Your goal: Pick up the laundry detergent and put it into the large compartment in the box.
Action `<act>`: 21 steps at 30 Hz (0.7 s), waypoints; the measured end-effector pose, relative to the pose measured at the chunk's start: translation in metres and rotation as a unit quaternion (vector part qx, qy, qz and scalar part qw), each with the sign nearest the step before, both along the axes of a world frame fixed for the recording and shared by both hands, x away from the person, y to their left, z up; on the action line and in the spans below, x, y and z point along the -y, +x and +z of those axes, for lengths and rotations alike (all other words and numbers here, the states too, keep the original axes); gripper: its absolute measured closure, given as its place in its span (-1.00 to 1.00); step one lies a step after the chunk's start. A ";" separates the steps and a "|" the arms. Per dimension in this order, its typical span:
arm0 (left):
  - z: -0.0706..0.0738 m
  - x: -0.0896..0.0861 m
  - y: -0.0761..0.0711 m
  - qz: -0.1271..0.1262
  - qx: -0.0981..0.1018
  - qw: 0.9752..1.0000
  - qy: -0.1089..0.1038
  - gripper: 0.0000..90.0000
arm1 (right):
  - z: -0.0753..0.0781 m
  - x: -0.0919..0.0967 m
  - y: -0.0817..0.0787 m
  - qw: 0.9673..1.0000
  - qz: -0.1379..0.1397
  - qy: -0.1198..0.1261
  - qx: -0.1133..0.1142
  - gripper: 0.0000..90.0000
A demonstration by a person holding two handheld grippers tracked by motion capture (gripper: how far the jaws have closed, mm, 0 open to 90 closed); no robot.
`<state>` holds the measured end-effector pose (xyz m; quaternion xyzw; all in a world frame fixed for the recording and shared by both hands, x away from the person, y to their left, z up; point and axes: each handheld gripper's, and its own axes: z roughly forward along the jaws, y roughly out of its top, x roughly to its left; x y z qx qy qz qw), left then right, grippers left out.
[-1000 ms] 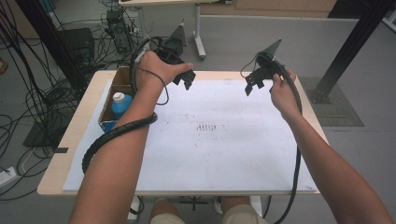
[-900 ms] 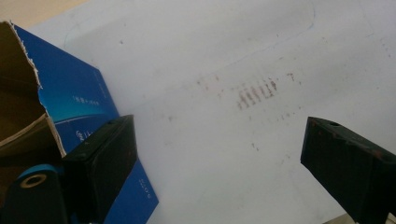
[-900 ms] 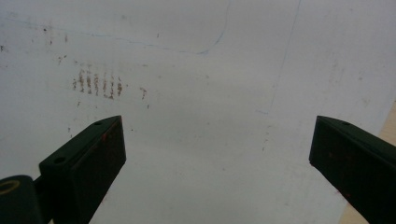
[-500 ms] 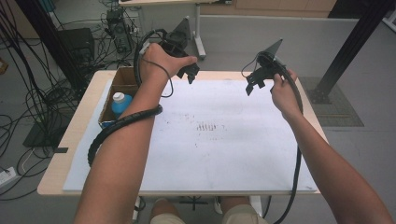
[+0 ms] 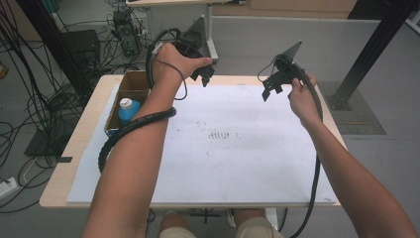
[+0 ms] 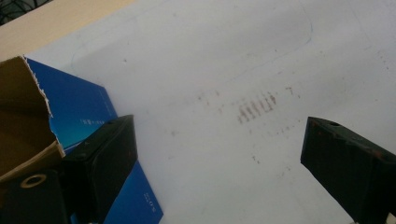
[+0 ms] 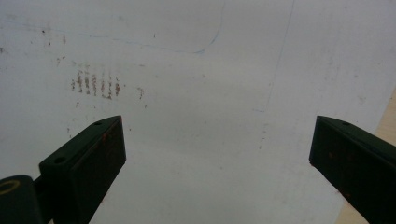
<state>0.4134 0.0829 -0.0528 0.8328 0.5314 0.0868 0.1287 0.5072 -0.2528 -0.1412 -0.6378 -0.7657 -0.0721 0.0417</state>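
My left gripper (image 5: pixel 205 75) hangs over the far edge of the white sheet (image 5: pixel 233 168), held in a hand with a black cable coiled round the forearm. In the left gripper view the gripper (image 6: pixel 219 128) has its jaws wide apart, with bare sheet between them. My right gripper (image 5: pixel 270 89) is raised above the sheet's far right part. Seen in the right gripper view, that gripper (image 7: pixel 219 123) is open too and holds nothing. A patch of brownish smudge marks (image 5: pixel 220 135) lies near the sheet's middle.
A cardboard box (image 5: pixel 130 82) with a blue printed side (image 6: pixel 84 112) stands at the table's far left, with a blue bottle with a white cap (image 5: pixel 128 110) in it. The wooden table's edge (image 5: pixel 81 141) borders the sheet. Cables and equipment lie on the floor behind.
My left hand has drifted a little to the right and toward the far edge. The right hand has stayed put. Both pairs of jaws stand as before.
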 end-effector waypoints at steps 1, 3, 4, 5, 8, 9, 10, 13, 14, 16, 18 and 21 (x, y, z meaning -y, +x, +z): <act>0.000 0.000 0.000 0.001 0.001 1.000 0.000 -0.75 | 0.000 0.000 0.000 1.000 0.002 0.000 0.000 -0.92; 0.001 0.001 0.001 0.000 0.000 1.000 0.000 -0.75 | -0.001 -0.001 0.001 1.000 0.002 -0.001 -0.001 -0.92; 0.001 0.002 0.001 0.000 0.002 1.000 0.000 -0.75 | -0.001 -0.001 0.001 1.000 0.002 -0.001 -0.002 -0.92; 0.002 0.002 0.002 0.000 0.003 1.000 -0.001 -0.75 | -0.001 -0.001 0.001 1.000 0.002 -0.002 -0.002 -0.92; 0.003 0.004 0.003 0.000 0.003 1.000 0.001 -0.75 | -0.001 0.000 0.001 1.000 0.002 -0.001 -0.001 -0.92; 0.003 0.004 0.004 0.001 0.004 1.000 0.001 -0.75 | 0.000 0.000 0.001 1.000 0.001 0.000 -0.001 -0.92; 0.003 0.004 0.004 0.002 0.004 1.000 0.000 -0.75 | 0.000 0.001 0.001 1.000 -0.001 0.000 -0.001 -0.92; 0.003 0.006 0.006 0.004 0.004 1.000 0.001 -0.75 | 0.000 0.002 0.000 1.000 -0.001 0.000 -0.001 -0.92; 0.003 0.006 0.007 0.004 0.004 1.000 0.000 -0.75 | 0.000 0.003 0.000 1.000 -0.001 0.000 -0.001 -0.92; 0.002 0.006 0.007 0.001 0.004 1.000 -0.001 -0.75 | 0.000 0.003 0.000 1.000 -0.002 0.000 0.000 -0.92; 0.002 0.007 0.007 -0.001 0.003 1.000 -0.002 -0.75 | 0.000 0.004 0.000 1.000 -0.003 0.000 0.000 -0.92; 0.003 0.008 0.007 -0.002 0.004 1.000 -0.004 -0.75 | 0.000 0.002 0.000 1.000 -0.002 -0.001 -0.001 -0.92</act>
